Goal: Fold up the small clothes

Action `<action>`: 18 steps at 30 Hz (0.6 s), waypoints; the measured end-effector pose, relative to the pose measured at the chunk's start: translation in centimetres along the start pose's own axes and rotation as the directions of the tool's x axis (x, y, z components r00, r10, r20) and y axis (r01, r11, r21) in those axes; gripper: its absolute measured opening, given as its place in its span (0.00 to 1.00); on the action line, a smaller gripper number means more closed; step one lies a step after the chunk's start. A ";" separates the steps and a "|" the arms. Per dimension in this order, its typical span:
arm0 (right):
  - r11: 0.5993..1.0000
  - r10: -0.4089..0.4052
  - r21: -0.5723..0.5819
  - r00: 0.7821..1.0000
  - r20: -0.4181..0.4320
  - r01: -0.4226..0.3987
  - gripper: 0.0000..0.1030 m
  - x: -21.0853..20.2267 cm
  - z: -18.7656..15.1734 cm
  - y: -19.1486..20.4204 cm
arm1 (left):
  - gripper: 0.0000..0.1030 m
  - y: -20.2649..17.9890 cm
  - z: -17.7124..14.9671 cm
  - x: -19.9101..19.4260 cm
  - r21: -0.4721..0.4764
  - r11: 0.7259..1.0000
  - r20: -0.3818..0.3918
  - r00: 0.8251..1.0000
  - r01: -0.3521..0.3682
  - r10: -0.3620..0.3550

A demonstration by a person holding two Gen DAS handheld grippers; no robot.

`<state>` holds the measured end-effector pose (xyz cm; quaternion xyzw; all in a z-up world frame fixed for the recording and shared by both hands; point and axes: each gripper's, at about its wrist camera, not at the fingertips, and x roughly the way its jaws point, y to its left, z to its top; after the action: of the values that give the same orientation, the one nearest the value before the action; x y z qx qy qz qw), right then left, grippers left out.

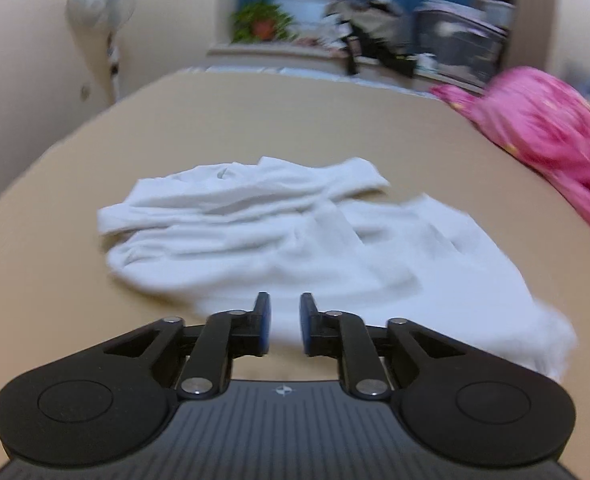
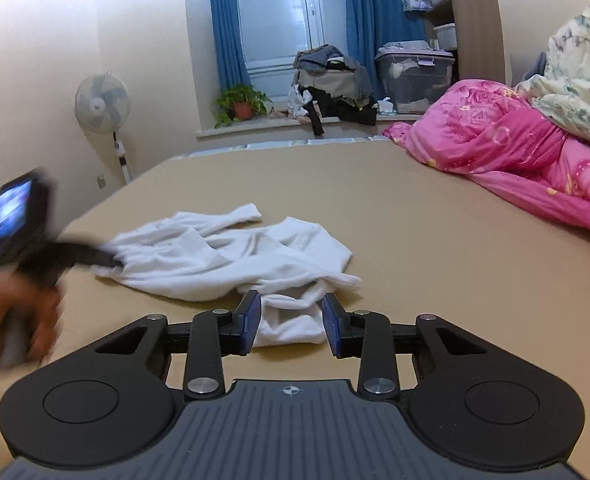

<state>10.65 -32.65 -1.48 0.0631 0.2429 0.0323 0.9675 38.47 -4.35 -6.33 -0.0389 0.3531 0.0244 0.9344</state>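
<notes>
A crumpled small white garment (image 1: 295,240) lies on the tan bed surface (image 1: 95,148); it also shows in the right wrist view (image 2: 231,256). My left gripper (image 1: 285,326) is open with a narrow gap, its fingertips at the garment's near edge; the view is blurred. In the right wrist view the left gripper (image 2: 103,258) reaches the garment's left edge, blurred. My right gripper (image 2: 293,322) is open, its fingers on either side of the garment's near corner (image 2: 291,326), not closed on it.
A pink quilt (image 2: 515,152) and a pale floral quilt (image 2: 575,72) are piled at the right. A standing fan (image 2: 103,106) is at the far left. The window ledge holds a potted plant (image 2: 241,106), heaped clothes (image 2: 335,88) and a storage bin (image 2: 415,76).
</notes>
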 end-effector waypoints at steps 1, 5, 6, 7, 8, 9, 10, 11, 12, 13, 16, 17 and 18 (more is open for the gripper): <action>1.000 0.002 0.011 1.000 -0.014 -0.002 0.35 0.2 -0.1 -0.2 | 0.40 -0.1 1.2 2.0 -0.029 0.999 0.001 1.000 -0.024 0.024; 0.998 0.026 0.059 0.999 -0.039 -0.024 0.43 0.8 0.0 -1.0 | 0.82 0.0 4.1 9.0 -0.136 0.991 -0.068 0.998 -0.011 0.002; 0.998 0.024 0.063 0.999 -0.039 -0.022 0.47 0.9 0.1 -0.9 | 0.82 -0.1 4.3 10.2 -0.138 0.990 -0.089 0.996 -0.004 -0.009; 0.998 0.024 0.061 0.999 -0.036 -0.021 0.48 0.9 0.2 -0.9 | 0.80 -0.5 4.2 11.2 -0.120 0.993 -0.093 0.996 -0.021 0.010; 0.998 0.028 0.064 0.999 -0.038 -0.026 0.49 1.1 0.2 -0.9 | 0.60 -0.8 3.7 11.7 -0.090 0.995 -0.082 0.996 -0.039 0.032; 0.998 0.031 0.061 0.999 -0.045 -0.029 0.50 1.3 0.1 -0.7 | 0.38 -1.1 3.2 12.2 -0.046 0.998 -0.082 0.996 -0.042 0.038; 0.998 0.033 0.055 0.998 -0.053 -0.030 0.50 1.6 0.0 -0.6 | 0.10 -1.2 2.7 12.8 -0.009 0.999 -0.106 0.994 -0.032 0.030; 0.999 0.033 0.046 0.997 -0.066 -0.030 0.50 2.0 -0.1 -0.4 | 0.08 -1.1 2.2 12.3 0.009 1.000 -0.090 0.996 -0.021 0.022; 0.999 0.034 0.039 0.996 -0.076 -0.031 0.50 2.3 -0.1 -0.2 | 0.08 -0.9 1.7 11.2 0.016 1.000 -0.061 0.998 -0.006 0.007; 0.999 0.035 0.038 0.996 -0.082 -0.032 0.50 2.5 -0.1 -0.1 | 0.07 -0.4 1.4 9.6 0.015 1.000 -0.036 0.999 0.026 -0.025; 0.997 0.045 0.073 0.994 -0.097 -0.038 0.50 3.3 0.1 -0.2 | 0.06 2.3 -1.0 2.3 0.054 0.994 0.049 0.994 0.091 -0.093; 0.996 0.043 0.083 0.995 -0.094 -0.035 0.50 3.4 0.2 -0.3 | 0.06 3.4 -2.1 -0.7 0.082 0.992 0.072 0.992 0.094 -0.100; 0.995 0.038 0.092 0.995 -0.091 -0.030 0.50 3.6 0.3 -0.4 | 0.06 4.8 -3.2 -3.6 0.095 0.991 0.090 0.991 0.094 -0.103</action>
<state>13.95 -32.70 -2.93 0.1094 0.2874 0.0406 0.9507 33.26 0.11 -6.60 -0.0129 0.3068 -0.0360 0.9510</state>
